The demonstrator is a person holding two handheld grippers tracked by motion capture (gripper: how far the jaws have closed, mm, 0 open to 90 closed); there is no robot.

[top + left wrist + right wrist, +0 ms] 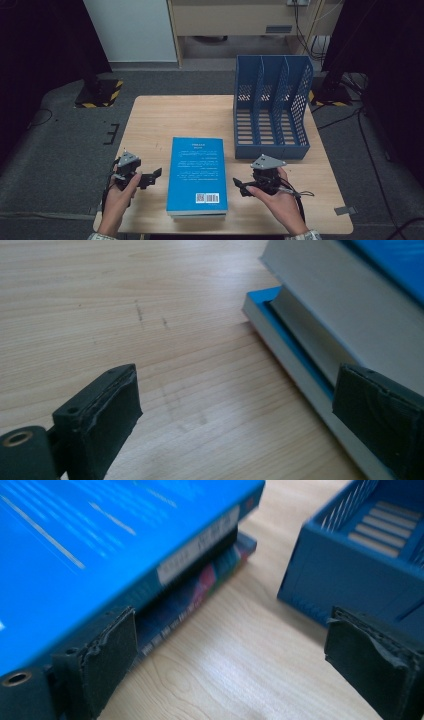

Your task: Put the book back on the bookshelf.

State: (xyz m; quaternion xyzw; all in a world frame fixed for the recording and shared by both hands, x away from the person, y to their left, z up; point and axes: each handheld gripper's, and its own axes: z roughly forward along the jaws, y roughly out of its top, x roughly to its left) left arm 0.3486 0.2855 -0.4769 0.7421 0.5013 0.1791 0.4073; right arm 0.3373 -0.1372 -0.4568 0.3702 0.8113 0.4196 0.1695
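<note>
A blue-covered book (196,172) lies flat on another book at the front middle of the wooden table (165,120). My left gripper (154,176) is just left of the stack, jaws open and pointing at it. In the left gripper view its jaws (235,390) stand wide over bare wood, with the stack's page edges (340,295) to the right. My right gripper (239,186) is just right of the stack, open too. In the right gripper view its jaws (230,635) are empty, with the top book's spine (75,540) and the lower book (200,590) at the left.
A blue file rack (272,105) with three slots stands at the table's back right, close behind my right gripper; its front wall (360,575) shows at the right of that gripper's view. Bare wood lies left of and behind the books. Dark floor surrounds the table.
</note>
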